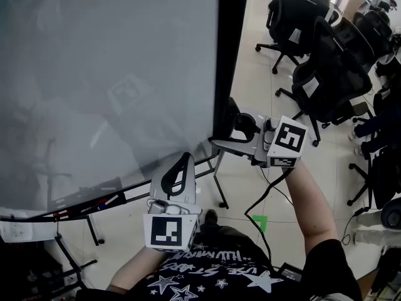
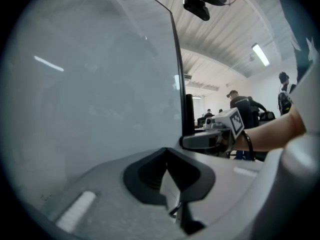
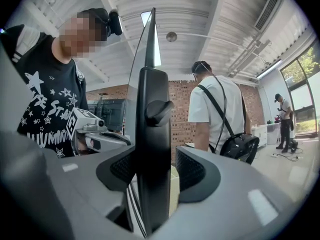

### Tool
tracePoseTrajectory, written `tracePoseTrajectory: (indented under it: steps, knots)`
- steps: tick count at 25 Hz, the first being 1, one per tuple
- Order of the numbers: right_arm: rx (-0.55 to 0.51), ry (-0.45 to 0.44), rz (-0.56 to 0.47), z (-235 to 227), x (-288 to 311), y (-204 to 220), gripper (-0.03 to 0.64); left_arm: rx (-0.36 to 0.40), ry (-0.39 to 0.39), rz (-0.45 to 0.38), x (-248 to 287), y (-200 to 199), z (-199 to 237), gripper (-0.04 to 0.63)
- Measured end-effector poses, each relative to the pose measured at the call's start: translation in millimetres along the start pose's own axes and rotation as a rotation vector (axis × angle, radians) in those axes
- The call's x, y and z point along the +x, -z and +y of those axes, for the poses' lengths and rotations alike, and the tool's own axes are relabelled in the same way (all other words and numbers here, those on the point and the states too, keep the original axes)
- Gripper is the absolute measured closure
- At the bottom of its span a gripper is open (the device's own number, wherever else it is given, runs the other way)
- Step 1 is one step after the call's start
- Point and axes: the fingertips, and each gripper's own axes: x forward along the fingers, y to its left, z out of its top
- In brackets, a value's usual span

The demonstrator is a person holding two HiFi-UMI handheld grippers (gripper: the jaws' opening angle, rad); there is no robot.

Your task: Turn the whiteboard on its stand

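Right gripper (image 3: 156, 171): jaws parted, straddling black upright frame edge (image 3: 150, 134) of large grey whiteboard (image 1: 106, 74) | Left gripper (image 2: 167, 156): clenched, empty, near board face | Step: probably taking hold of edge | Next: 2 pads must clamp frame, then swing board on its stand (image 1: 219, 180)

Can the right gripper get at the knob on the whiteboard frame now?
Probably yes: the right gripper straddles the frame right by the knob, and nothing stands between them.

Whiteboard (image 1: 106, 74) left, office chairs (image 1: 326, 74) right, right claw (image 1: 237, 125) between
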Motion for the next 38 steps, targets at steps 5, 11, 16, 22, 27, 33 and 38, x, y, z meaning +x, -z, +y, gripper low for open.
tracePoseTrajectory:
  steps: [5, 11, 16, 22, 27, 33, 38]
  knots:
    - [0.011, 0.049, -0.009, -4, -12, 1, 0.356, -0.002, -0.001, -0.008, 1, -4, -1, 0.592]
    - [-0.006, 0.116, 0.017, -6, -38, 5, 0.357, 0.022, 0.012, -0.009, 0, -4, -5, 0.592]
    - [-0.052, 0.275, 0.027, -15, -62, 4, 0.472, 0.03, 0.028, -0.026, 1, -7, -8, 0.592]
    - [-0.039, 0.478, -0.027, -19, -86, -5, 0.524, 0.036, 0.086, -0.04, 3, -11, -15, 0.592]
    - [-0.061, 0.651, -0.032, -2, -96, -16, 0.531, 0.033, 0.14, -0.057, -3, -17, -20, 0.592]
    - [-0.09, 0.867, -0.039, 26, -106, -43, 0.552, 0.031, 0.191, -0.065, -18, -24, -22, 0.592]
    - [-0.093, 1.081, -0.142, 49, -117, -62, 0.594, 0.026, 0.222, -0.101, -29, -35, -24, 0.592]
